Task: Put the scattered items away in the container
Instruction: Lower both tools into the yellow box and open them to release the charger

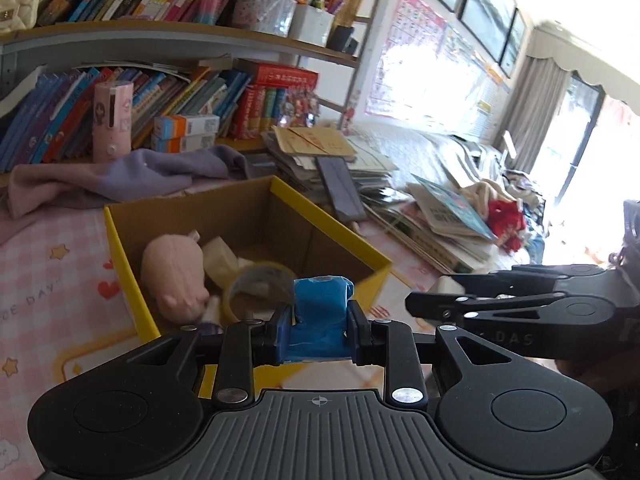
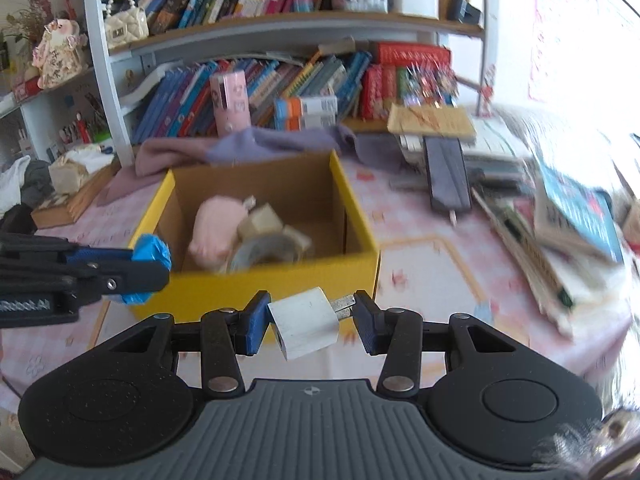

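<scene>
The yellow cardboard box [image 2: 256, 280] sits open on the pink worktop [image 2: 432, 264], already holding a pink plush toy [image 2: 216, 224] and tape roll [image 2: 264, 252]. Left tongs [image 1: 320, 320] clamp a blue packet [image 1: 320, 304]; right tongs [image 2: 308, 320] pinch a white plug adapter [image 2: 304, 322]. Carry both over the rim before releasing.

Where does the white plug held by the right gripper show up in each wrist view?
Left wrist view: only a white corner of the plug peeks out at the tip of the right gripper, at the right, beside the box.
Right wrist view: the white plug sits low in the middle, clamped between the fingers, prongs pointing right.
Shared landmark: the yellow box, with a pink soft toy inside.
</scene>
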Motion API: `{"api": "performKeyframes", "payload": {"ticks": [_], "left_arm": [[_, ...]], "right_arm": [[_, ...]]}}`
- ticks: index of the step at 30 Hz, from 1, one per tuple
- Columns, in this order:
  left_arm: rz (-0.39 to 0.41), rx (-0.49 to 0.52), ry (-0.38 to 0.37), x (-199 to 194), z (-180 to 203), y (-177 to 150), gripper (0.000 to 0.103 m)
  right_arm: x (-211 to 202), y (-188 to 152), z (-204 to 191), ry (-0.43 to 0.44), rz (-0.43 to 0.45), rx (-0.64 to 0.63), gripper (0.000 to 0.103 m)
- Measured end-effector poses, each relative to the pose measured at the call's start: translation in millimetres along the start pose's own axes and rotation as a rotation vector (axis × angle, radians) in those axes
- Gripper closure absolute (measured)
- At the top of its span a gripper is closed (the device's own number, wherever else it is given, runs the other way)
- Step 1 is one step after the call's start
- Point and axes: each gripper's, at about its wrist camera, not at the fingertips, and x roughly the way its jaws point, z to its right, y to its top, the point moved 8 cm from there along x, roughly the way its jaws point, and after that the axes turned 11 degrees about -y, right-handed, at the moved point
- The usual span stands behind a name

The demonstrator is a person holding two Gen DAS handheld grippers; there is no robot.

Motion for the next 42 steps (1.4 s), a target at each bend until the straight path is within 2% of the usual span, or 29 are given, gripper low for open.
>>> {"api": "performKeyframes", "payload": {"ticks": [4, 11, 18, 25, 26, 28, 29, 31, 33, 36, 42], "left_arm": [[0.003, -0.014, 0.065, 22, -14, 16, 0.076], [-0.077, -0.026, 0.179, 71, -33, 19, 0.076], [-0.174, -0.015, 0.257, 110, -39, 16, 0.076], [-0.227, -0.043, 0.295, 125, -45, 9, 0.075], [-0.231, -0.047, 0.298, 126, -46, 8, 0.075], [-0.234, -0.055, 0.311, 127, -48, 7, 0.075], [-0.232, -0.058, 0.322, 127, -48, 7, 0.075], [-0.231, -0.070, 0.336, 128, -49, 7, 0.072], [-0.218, -0.072, 0.356, 126, -48, 8, 0.049], [-0.169, -0.046, 0.379, 116, -43, 12, 0.036], [-0.090, -0.044, 0.416, 87, -33, 17, 0.030]], "right_arm": [[26, 30, 6, 0.057, 0.024, -0.031, 0.060], [82, 71, -5, 0.190, 0.040, -0.098, 0.060], [144, 87, -31, 0.302, -0.037, -0.158, 0.060], [182, 91, -49, 0.333, -0.087, -0.237, 0.060], [184, 91, -51, 0.336, -0.091, -0.245, 0.062], [189, 90, -52, 0.338, -0.097, -0.258, 0.075], [192, 90, -53, 0.339, -0.103, -0.258, 0.075], [195, 91, -52, 0.336, -0.101, -0.257, 0.075], [196, 92, -50, 0.339, -0.091, -0.247, 0.075], [192, 96, -45, 0.348, -0.069, -0.228, 0.073], [172, 95, -30, 0.333, -0.038, -0.210, 0.073]]}}
